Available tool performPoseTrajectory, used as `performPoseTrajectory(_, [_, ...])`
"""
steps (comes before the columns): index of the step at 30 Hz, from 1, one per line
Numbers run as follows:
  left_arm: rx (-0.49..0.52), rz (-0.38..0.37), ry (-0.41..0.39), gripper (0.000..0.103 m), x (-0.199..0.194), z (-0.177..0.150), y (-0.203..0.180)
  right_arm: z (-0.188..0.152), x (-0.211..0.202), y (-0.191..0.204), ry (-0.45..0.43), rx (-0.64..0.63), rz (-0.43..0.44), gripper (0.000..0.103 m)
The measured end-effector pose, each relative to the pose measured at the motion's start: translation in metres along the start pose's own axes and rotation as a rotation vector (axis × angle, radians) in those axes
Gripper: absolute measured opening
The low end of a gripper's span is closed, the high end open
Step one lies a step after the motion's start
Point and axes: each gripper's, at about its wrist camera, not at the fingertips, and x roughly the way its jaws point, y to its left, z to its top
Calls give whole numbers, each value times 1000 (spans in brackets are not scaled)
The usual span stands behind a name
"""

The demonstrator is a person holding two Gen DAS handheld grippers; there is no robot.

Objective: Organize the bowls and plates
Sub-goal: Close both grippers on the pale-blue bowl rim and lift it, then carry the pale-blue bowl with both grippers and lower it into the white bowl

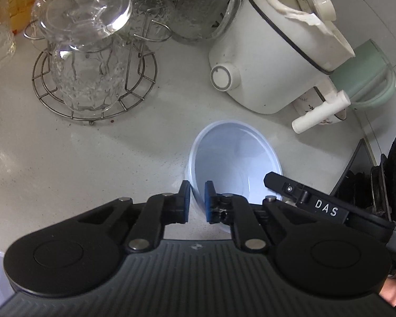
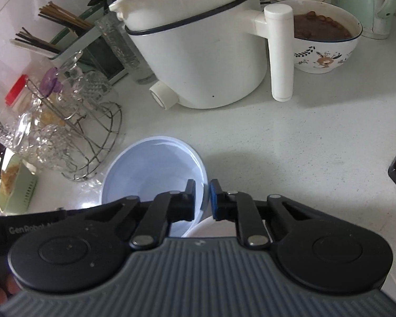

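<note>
A pale blue bowl (image 1: 235, 158) (image 2: 150, 169) stands upright on the white speckled counter (image 1: 92, 163). My left gripper (image 1: 197, 188) is shut on the bowl's near left rim, one blue pad inside the wall and one outside. My right gripper (image 2: 202, 185) is shut on the opposite rim in the same way. The right tool's black housing (image 1: 324, 208) reaches in over the bowl's right side in the left wrist view. A white rim (image 2: 206, 227) shows just below the bowl in the right wrist view; what it belongs to is hidden.
Behind the bowl stands a white electric pot (image 1: 272, 60) (image 2: 198, 52) with a long handle (image 2: 279, 52). A wire rack with glasses (image 1: 92, 60) (image 2: 74, 137) is to the left. A patterned bowl of brown food (image 2: 324, 42) and a green kettle (image 1: 367, 74) sit further back.
</note>
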Motion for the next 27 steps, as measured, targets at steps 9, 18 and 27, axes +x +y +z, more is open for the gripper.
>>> performPoseTrajectory(9, [-1, 7, -27, 12, -24, 5, -1, -2, -16, 6, -18, 17, 41, 14])
performPoseTrajectory(18, [2, 0, -82, 12, -62, 7, -5, -1, -41, 16, -50, 25, 87, 14])
performPoseTrajectory(27, [7, -12, -122, 12, -105, 5, -8, -2, -70, 29, -88, 32, 142, 14])
